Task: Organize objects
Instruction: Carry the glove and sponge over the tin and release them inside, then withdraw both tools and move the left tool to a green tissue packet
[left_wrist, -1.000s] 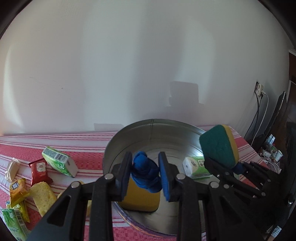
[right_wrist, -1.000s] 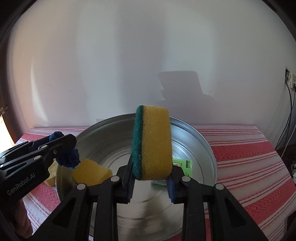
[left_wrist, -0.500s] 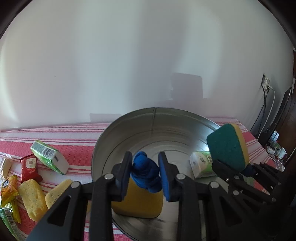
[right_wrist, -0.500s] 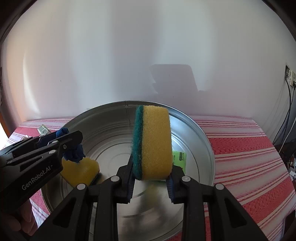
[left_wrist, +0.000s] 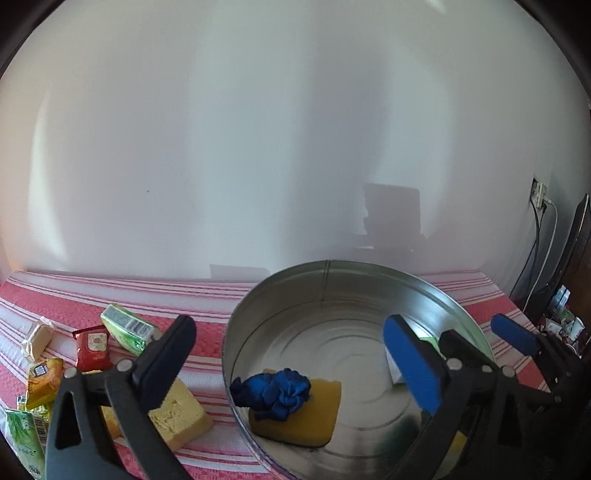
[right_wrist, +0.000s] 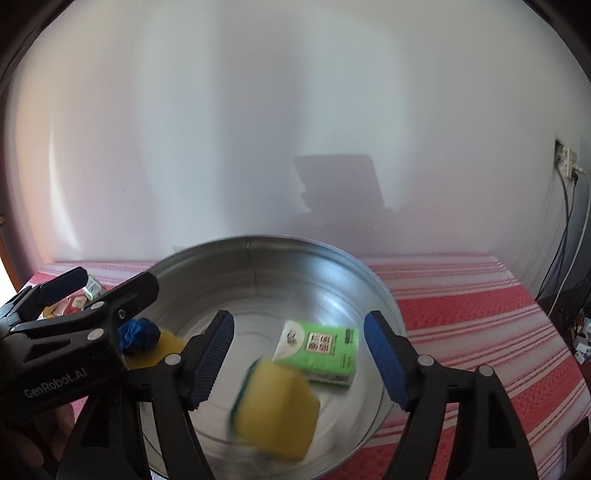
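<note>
Your left gripper is black plastic with blue ribbed pads and silver screws. Your right gripper matches; the left one's side reads "GenRobot.AI" in white.

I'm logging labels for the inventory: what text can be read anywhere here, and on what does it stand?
"GenRobot.AI": on the left gripper, seen from the right wrist.
Green tissue pack in the metal basin: print too blurred to read.
Snack packets on the striped cloth: print and barcodes too small.

Silver metal basin; crumpled blue cloth on plain yellow sponge; yellow sponge with green edge; green tissue pack; red cloth with white stripes; white wall
</note>
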